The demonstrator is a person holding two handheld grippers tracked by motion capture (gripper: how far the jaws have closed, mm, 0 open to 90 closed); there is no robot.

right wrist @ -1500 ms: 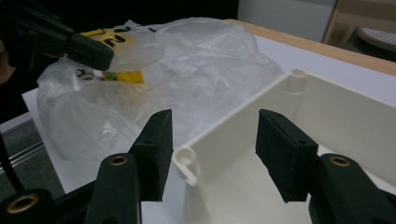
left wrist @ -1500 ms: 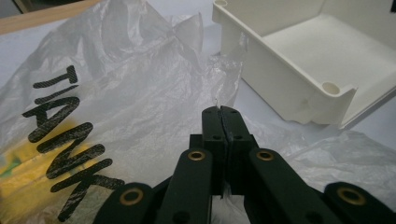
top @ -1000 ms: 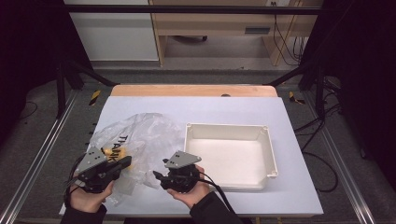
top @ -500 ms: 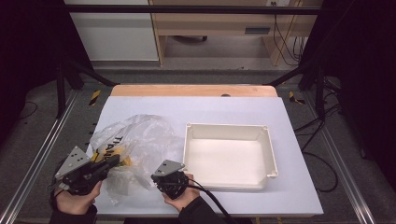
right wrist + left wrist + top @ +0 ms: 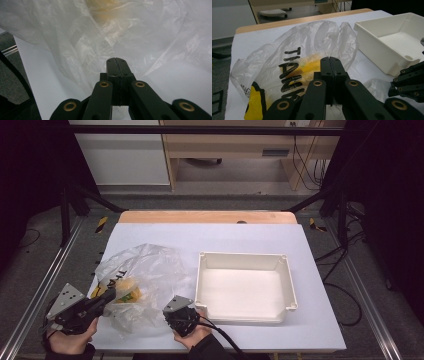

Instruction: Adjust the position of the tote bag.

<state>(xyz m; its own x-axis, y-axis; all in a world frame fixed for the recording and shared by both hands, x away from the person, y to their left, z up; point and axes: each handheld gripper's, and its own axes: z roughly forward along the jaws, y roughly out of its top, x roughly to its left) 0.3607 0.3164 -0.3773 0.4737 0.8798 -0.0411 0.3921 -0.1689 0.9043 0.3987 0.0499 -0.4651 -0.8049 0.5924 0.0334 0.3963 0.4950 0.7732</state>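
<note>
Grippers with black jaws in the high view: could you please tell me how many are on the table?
2. The left gripper is at the clear plastic bag's left edge; the right gripper is at its near-right edge, beside the white rectangular plastic tray.

Table [image 5: 320,250] brightly lit from above, surroundings dark; soft focus, near claws blurred.

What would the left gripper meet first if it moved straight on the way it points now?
Most likely the clear plastic bag: the shut left gripper already pinches its film, and the bag's yellow contents lie just beyond, though depth is unclear.
</note>
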